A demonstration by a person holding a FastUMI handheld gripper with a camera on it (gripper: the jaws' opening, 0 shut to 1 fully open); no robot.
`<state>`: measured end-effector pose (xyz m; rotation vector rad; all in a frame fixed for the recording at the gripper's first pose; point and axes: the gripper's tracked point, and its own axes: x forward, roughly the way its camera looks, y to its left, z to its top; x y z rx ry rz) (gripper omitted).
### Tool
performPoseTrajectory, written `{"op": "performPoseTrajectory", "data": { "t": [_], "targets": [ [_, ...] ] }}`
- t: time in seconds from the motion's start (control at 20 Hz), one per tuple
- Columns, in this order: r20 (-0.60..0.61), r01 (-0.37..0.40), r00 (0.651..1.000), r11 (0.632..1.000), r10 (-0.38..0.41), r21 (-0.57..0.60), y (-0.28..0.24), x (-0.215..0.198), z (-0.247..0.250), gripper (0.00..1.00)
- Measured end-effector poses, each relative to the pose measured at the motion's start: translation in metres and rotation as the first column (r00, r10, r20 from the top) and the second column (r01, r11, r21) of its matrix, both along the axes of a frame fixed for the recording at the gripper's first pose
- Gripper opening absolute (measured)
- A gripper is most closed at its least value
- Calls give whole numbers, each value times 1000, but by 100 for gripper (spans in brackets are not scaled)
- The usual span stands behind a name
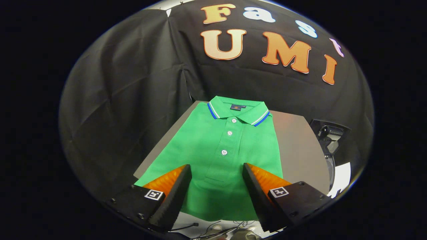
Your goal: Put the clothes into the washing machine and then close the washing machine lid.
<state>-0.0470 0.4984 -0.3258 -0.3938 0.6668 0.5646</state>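
One folded green polo shirt with blue-striped collar (218,150) flat on the grey tabletop (297,146), hem between the black-and-orange two-finger gripper (217,181), fingers spread wide, empty. Pickup step, likely. Next: lower, pinch the fabric, lift.

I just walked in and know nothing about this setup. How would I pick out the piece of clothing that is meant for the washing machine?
Look at the grey table in front of the black cloth wall. Lying flat on it, just ahead of and between the open gripper fingers, is the green polo shirt. Its blue-and-white striped collar and white buttons set it apart.
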Motion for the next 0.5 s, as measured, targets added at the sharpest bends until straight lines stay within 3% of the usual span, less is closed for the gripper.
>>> {"op": "performPoseTrajectory", "data": {
  "t": [0.1,0.15,0.2,0.25,0.3,0.4,0.5],
  "targets": [
    [-36,-18,999,1000,19,15,4,-4,-5,94],
    [-41,-22,999,999,23,28,4,-2,-3,83],
    [-60,-27,998,999,29,35,6,-2,-5,83],
    [-60,-31,998,999,34,43,4,-2,-3,69],
    [-62,-40,997,998,42,40,3,-1,-3,68],
    [-59,-50,997,997,54,55,5,0,-1,43],
    [-60,-60,996,997,64,57,0,1,-1,27]
  ]
}}
